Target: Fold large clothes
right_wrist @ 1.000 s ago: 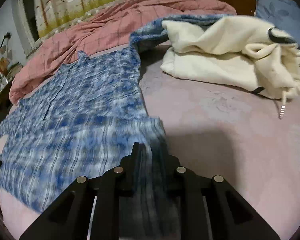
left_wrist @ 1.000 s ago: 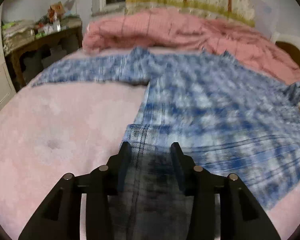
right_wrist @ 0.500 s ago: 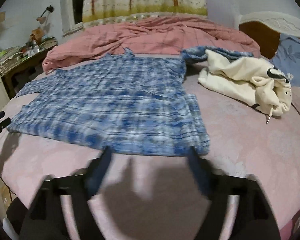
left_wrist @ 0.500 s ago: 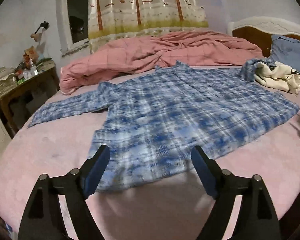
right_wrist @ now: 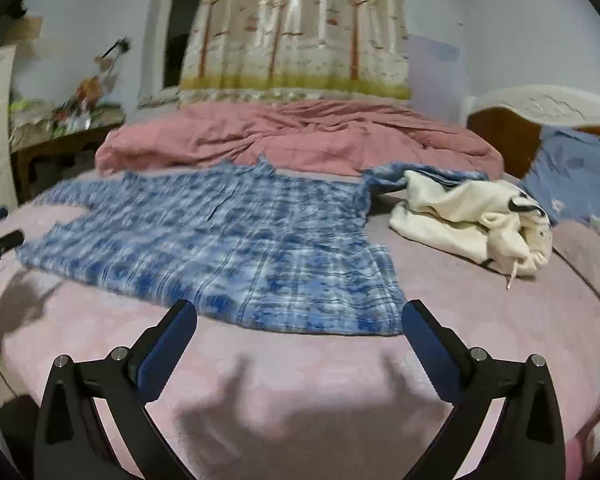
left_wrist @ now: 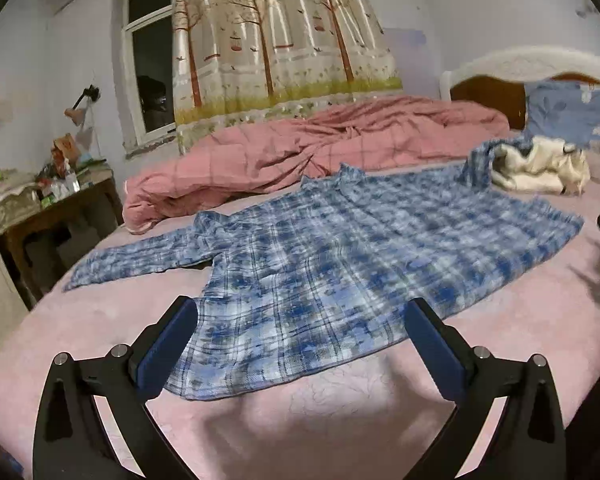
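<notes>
A blue and white plaid shirt [left_wrist: 340,264] lies spread flat on the pink bed [left_wrist: 80,320], one sleeve stretched to the left, the other running under a cream garment. It also shows in the right wrist view [right_wrist: 236,248]. My left gripper [left_wrist: 300,316] is open and empty, raised above the shirt's near hem. My right gripper [right_wrist: 298,320] is open and empty, just in front of the hem's right part. The left gripper's tips show at the left edge of the right wrist view [right_wrist: 0,232].
A cream hoodie [right_wrist: 472,224] lies crumpled at the right by a blue pillow [right_wrist: 572,172]. A bunched pink duvet [left_wrist: 320,148] runs along the far side. A cluttered wooden side table [left_wrist: 48,208] stands left of the bed. A wooden headboard [right_wrist: 500,136] is at the right.
Both grippers were shut on the shirt's hem a second ago. They have let go, opened wide and pulled back and up. The shirt now lies flat on the bed.
</notes>
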